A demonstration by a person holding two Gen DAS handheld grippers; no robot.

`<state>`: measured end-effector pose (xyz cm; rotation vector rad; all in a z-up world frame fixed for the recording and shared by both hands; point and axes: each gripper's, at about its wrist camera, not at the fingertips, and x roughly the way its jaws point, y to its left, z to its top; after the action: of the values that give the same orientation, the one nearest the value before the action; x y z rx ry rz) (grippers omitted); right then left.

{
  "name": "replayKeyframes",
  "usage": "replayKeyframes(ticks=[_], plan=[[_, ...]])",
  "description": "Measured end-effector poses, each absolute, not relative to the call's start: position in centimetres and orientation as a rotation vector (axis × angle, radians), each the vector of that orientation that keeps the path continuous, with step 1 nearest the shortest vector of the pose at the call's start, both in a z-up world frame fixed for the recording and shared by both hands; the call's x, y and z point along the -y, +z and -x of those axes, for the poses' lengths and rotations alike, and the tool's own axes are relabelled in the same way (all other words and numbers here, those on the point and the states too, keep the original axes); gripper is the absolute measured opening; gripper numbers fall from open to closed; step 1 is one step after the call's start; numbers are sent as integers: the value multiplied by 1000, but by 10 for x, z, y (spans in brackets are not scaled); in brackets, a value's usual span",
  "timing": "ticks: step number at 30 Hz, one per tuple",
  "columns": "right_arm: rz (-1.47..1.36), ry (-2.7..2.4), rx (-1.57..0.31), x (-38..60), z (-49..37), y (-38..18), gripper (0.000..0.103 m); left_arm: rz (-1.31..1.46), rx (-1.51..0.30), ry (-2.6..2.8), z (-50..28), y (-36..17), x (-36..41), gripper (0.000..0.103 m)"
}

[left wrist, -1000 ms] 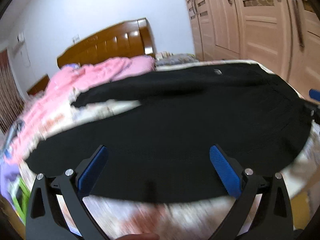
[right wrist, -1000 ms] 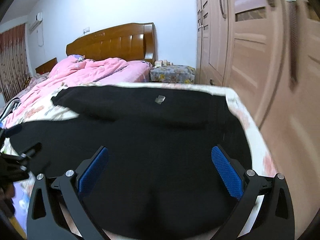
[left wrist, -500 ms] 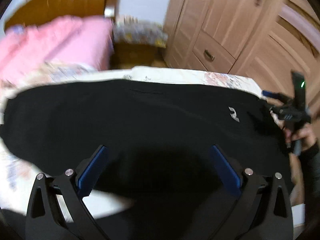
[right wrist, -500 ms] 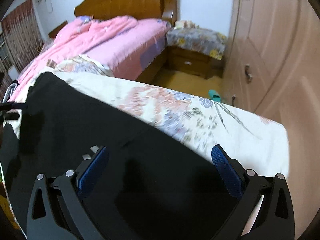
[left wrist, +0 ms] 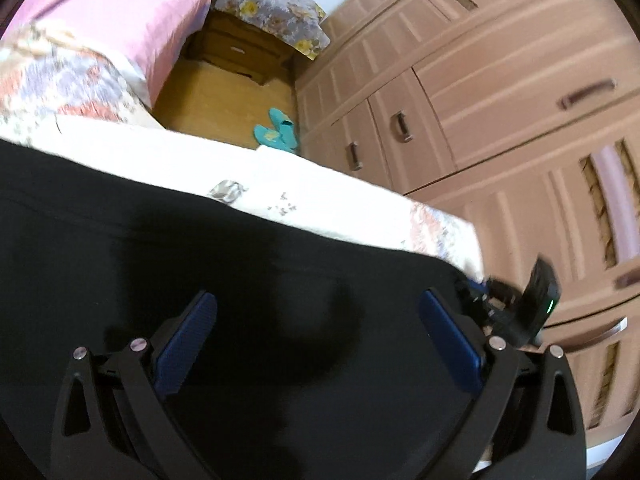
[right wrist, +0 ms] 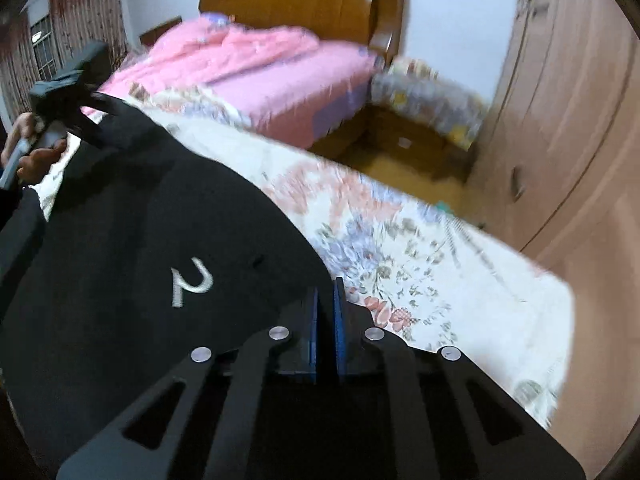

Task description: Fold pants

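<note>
- left wrist view: my left gripper (left wrist: 318,332) hovers with its jaws spread wide above the black pants (left wrist: 200,264), nothing pinched. the pants lie on the floral bedsheet (left wrist: 320,196), and the right gripper (left wrist: 516,312) sits at their right edge, just in front of the wardrobe (left wrist: 500,120).
- right wrist view: my right gripper (right wrist: 326,320) has its blue pads pressed together on the pants' (right wrist: 140,240) edge, beside the white logo (right wrist: 190,280). the left gripper (right wrist: 72,88) is at the pants' far corner.

surface: floral-sheeted bed (right wrist: 420,264) | on it: black pants (right wrist: 120,240) spread flat | beyond: pink quilt (right wrist: 248,52)
</note>
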<state>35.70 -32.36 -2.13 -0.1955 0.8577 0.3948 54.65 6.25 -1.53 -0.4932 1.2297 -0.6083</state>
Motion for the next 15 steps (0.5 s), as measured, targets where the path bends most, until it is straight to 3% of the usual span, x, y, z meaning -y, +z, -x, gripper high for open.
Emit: replayKeyframes(ticks=[5, 13, 15], plan=[[258, 378, -666, 309, -291, 16, 9, 617, -1238, -607, -545, -16, -65, 101], [233, 394, -550, 291, -216, 38, 9, 622, -1268, -499, -540, -14, -56, 101], [229, 391, -565, 288, -210, 32, 9, 654, -1279, -474, -540, -20, -60, 93]])
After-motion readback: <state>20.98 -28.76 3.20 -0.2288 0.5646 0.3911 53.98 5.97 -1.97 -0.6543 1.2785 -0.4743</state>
